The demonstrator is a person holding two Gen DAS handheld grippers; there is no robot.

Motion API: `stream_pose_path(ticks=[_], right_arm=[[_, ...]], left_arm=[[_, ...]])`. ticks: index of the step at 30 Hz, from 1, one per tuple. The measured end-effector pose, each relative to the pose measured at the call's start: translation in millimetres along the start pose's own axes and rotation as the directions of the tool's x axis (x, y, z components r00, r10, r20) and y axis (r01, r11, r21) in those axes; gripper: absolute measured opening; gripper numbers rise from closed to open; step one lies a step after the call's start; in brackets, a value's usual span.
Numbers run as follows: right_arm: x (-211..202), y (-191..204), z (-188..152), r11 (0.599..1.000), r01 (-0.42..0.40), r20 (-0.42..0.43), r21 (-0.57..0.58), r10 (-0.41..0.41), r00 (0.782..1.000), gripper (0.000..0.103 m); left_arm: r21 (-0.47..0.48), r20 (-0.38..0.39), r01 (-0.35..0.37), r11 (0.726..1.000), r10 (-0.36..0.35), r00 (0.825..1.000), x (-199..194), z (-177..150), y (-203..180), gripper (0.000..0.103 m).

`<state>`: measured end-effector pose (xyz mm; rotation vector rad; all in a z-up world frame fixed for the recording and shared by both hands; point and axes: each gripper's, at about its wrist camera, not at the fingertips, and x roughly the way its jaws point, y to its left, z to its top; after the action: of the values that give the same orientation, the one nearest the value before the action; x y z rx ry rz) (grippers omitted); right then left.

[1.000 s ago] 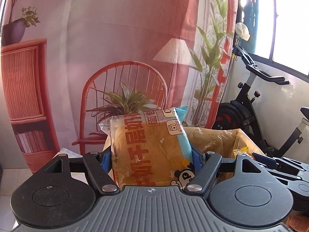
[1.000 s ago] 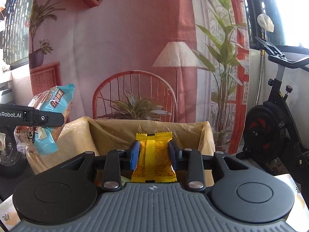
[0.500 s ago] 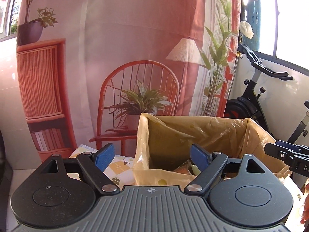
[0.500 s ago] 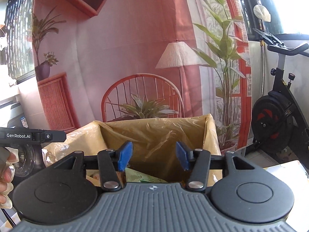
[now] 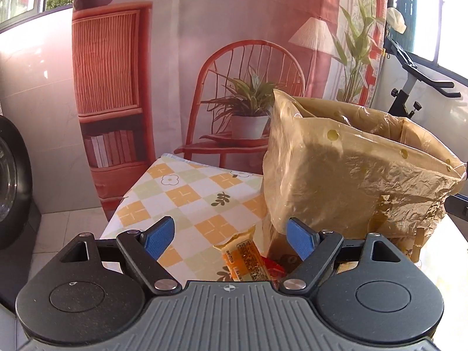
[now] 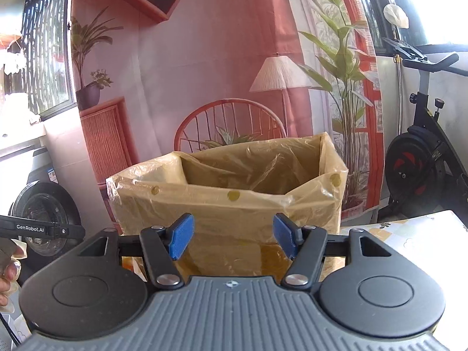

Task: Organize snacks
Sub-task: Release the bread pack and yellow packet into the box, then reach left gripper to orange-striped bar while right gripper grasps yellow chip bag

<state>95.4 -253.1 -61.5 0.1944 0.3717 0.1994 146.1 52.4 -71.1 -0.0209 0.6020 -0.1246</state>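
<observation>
Snack packets lie on the table just past the left gripper (image 5: 229,235): an orange-wrapped snack bar (image 5: 245,259) with small printed text on its back, and a red packet (image 5: 270,266) touching its right side, both partly hidden by the gripper's grey body. The left gripper's blue-padded fingers (image 5: 159,235) stand wide apart and grasp nothing; the orange snack bar sits low in the gap between them, untouched by either pad. Beneath the packets is a tablecloth (image 5: 187,196) checked in orange, pale green and white with small flower and leaf prints. Just right of the packets, resting on the same cloth, stands a box lined with a crinkled yellow-brown plastic bag (image 5: 345,175) dotted with round holes, its mouth open at the top. From the right wrist view, the right gripper (image 6: 231,235) faces the near wall of that bag-lined box (image 6: 228,193); its jaws have just been opening, and its blue pads (image 6: 181,235) are spread with nothing between them. At that view's left edge, the left gripper's black arm appears, with the person's hand (image 6: 8,266) below it. Farther back hangs a printed backdrop (image 6: 204,58) showing a red wire chair, a potted plant and a floor lamp. An exercise bike (image 6: 421,152) stands to the right, and a washing machine door (image 6: 44,216) to the left.
</observation>
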Motion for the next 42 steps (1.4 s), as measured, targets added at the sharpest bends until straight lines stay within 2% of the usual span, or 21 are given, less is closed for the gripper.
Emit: stream_pose_path(ticks=[10,12,14,17,25,29,33,36,38,42], right_arm=[[12.1,14.9,-46.8,0.998,0.024,-0.162,0.053,-0.015,0.987,0.064],[13.6,15.3,-57.3,0.996,0.037,-0.194,0.079,-0.021,0.981,0.065],[16.0,12.6,-64.1,0.992,0.041,-0.227,0.117,-0.013,0.974,0.071],[20.7,8.5,-69.0,0.984,0.084,-0.265,0.158,-0.039,0.964,0.082],[40.4,9.8,-72.0,0.985,0.05,-0.303,0.165,0.002,0.953,0.083],[52.8,4.6,-73.4,0.976,0.057,-0.319,0.209,0.013,0.948,0.089],[67.0,-1.5,-77.7,0.968,0.074,-0.363,0.241,0.019,0.932,0.093],[64.4,-4.5,-79.1,0.964,0.063,-0.353,0.258,0.033,0.935,0.089],[58.2,-1.3,-78.1,0.976,0.055,-0.347,0.21,0.022,0.938,0.08],[41.5,1.0,-76.1,0.989,0.072,-0.311,0.132,-0.028,0.95,0.075]], left_arm=[[0.019,-0.03,0.062,0.998,-0.062,0.998,5.2,-23.7,-8.6,0.084],[0.023,-0.048,0.073,0.997,-0.072,0.996,8.3,-31.0,-9.4,0.084],[0.026,-0.064,0.073,0.997,-0.072,0.995,11.9,-36.1,-9.7,0.084],[0.014,-0.08,0.08,0.997,-0.079,0.994,16.6,-42.5,-9.4,0.084],[0.007,-0.087,0.094,0.996,-0.093,0.992,20.8,-48.7,-9.9,0.083],[-0.011,-0.117,0.093,0.996,-0.094,0.989,27.8,-53.6,-7.4,0.083],[-0.015,-0.105,0.102,0.995,-0.103,0.989,28.9,-57.6,-4.8,0.083],[-0.061,-0.092,0.107,0.992,-0.112,0.989,29.6,-62.0,1.4,0.083],[-0.059,-0.102,0.094,0.994,-0.099,0.99,32.0,-65.1,1.4,0.083],[-0.036,-0.076,0.07,0.997,-0.072,0.994,40.7,-67.8,-1.7,0.083]])
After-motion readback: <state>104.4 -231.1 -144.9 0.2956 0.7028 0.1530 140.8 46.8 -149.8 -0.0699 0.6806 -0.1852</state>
